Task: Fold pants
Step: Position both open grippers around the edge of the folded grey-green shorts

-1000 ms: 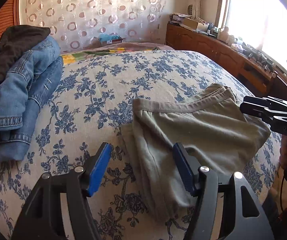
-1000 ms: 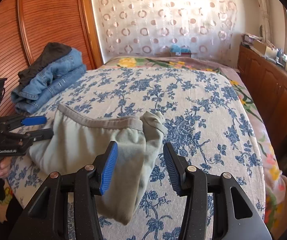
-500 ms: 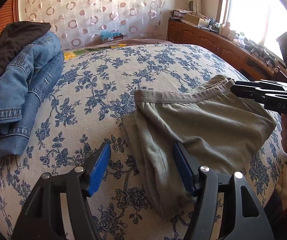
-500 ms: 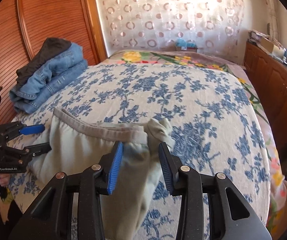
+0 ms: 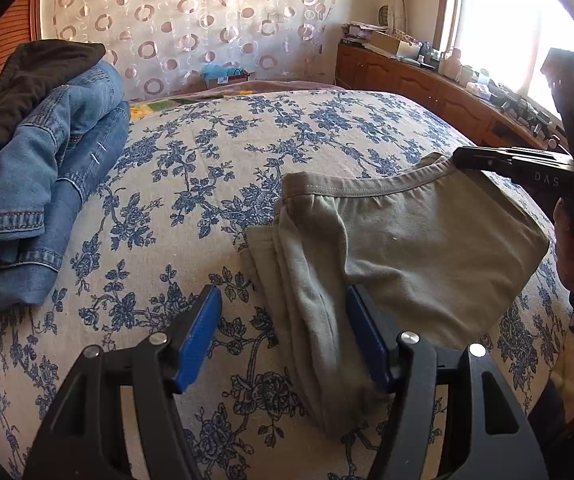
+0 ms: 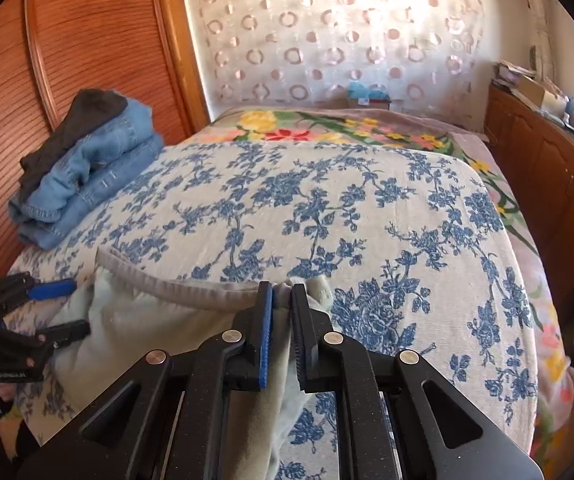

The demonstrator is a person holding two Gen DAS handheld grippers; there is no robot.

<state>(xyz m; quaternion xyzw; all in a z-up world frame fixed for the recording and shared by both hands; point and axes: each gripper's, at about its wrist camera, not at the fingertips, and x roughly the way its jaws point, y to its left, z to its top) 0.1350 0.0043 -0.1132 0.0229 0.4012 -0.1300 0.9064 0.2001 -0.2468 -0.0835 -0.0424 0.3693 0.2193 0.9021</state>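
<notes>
Pants part-folded on the bed, another fold likely due

The olive pants [image 5: 427,240] lie doubled on the bed [image 5: 215,184]; right tool [image 6: 282,304] has just closed, pinching the waistband corner, left tool [image 5: 283,336] spread (fabric between, unpressed).

The pants [image 5: 415,248] are looking like soft matt cloth, the bed [image 6: 367,216] cover is showing a rough weave, and the wardrobe [image 6: 87,52] is shining as ribbed wood.
</notes>
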